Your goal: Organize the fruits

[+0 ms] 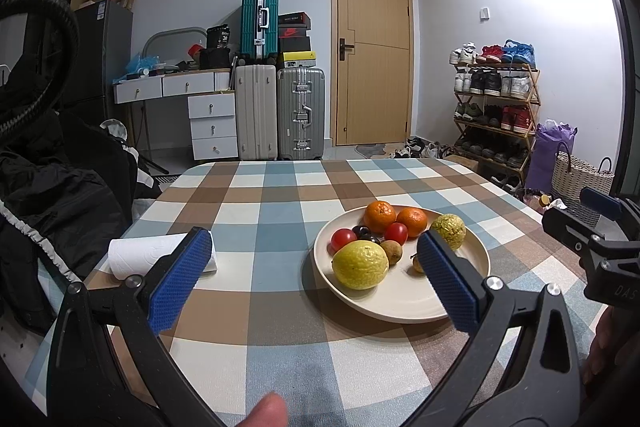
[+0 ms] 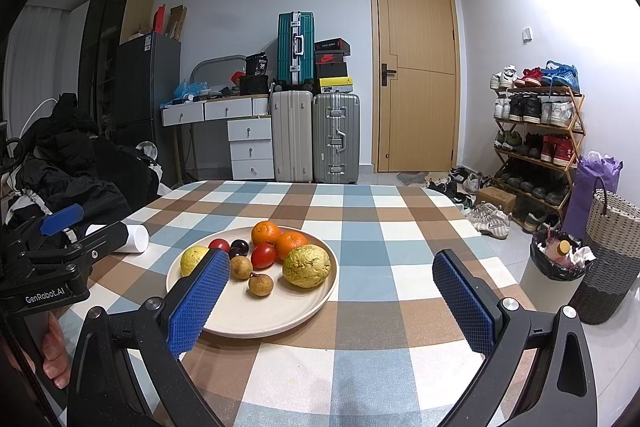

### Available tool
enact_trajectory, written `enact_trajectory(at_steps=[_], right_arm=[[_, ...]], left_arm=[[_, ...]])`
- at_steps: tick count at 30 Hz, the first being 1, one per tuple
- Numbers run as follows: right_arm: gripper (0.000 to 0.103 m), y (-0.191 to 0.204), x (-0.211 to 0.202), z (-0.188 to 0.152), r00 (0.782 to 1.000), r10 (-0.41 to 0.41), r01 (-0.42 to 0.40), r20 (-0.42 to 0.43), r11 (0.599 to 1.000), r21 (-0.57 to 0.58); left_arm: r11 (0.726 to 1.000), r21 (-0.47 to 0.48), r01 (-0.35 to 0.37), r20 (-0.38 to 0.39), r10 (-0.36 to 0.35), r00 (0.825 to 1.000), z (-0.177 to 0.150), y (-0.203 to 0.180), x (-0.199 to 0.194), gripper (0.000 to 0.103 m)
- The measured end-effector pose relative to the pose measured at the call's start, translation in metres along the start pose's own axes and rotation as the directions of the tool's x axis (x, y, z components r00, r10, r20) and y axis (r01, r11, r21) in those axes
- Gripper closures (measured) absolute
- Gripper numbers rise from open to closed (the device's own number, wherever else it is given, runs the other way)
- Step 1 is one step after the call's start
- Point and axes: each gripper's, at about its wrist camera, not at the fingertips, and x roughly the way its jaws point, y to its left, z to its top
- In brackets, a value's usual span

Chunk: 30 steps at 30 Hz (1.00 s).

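Observation:
A cream plate (image 1: 400, 301) (image 2: 280, 311) sits on the checked tablecloth with fruit on it: two oranges (image 1: 380, 215) (image 2: 266, 233), two red tomatoes (image 1: 343, 238) (image 2: 263, 255), a dark plum (image 2: 239, 247), a smooth yellow fruit (image 1: 360, 265) (image 2: 191, 259), a rough yellow-green fruit (image 1: 449, 230) (image 2: 307, 265) and small brown longans (image 2: 261, 284). My left gripper (image 1: 316, 247) is open, low over the table in front of the plate's left side. My right gripper (image 2: 332, 269) is open as well, its left finger over the plate's near rim. Neither holds anything.
A roll of white paper towel (image 1: 144, 255) (image 2: 134, 238) lies left of the plate. Dark clothing (image 1: 52, 195) is heaped off the table's left edge. A bin (image 2: 558, 263) and woven basket (image 2: 608, 259) stand on the floor at the right. Suitcases and a shoe rack line the far wall.

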Motion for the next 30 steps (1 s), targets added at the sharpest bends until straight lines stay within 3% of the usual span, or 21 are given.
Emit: enact_trajectory(at_steps=[30], right_arm=[[0.0,0.0001,0.0003,-0.0004,1.0,0.0,0.0,0.0,1.0,0.0]], left_arm=[[1.0,0.0,0.0,0.0,0.0,1.0,-0.0003,0.0001,-0.0003,0.0]])
